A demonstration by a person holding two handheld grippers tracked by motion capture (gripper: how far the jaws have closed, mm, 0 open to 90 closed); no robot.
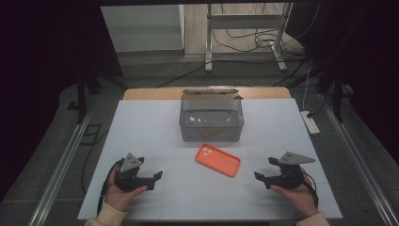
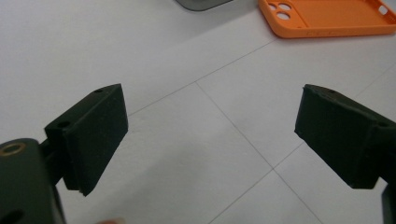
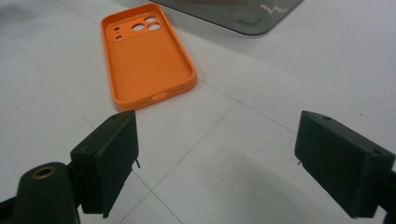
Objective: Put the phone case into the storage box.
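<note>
An orange phone case [image 1: 218,160] lies hollow side up in the middle of the white table [image 1: 155,127], just in front of a clear plastic box [image 1: 211,117]. My left gripper [image 1: 154,181] rests near the front left, open and holding nothing; its jaws point toward the case [image 2: 327,17]. At the front right my right gripper [image 1: 266,173] is open too, with nothing between its jaws. The case [image 3: 145,56] lies a short way beyond them, and the box's corner [image 3: 233,14] shows behind it.
A white power strip [image 1: 310,122] lies at the table's right edge. Beyond the far edge stand a metal frame's legs [image 1: 244,37] with cables on the floor. Rails run along both sides of the table.
</note>
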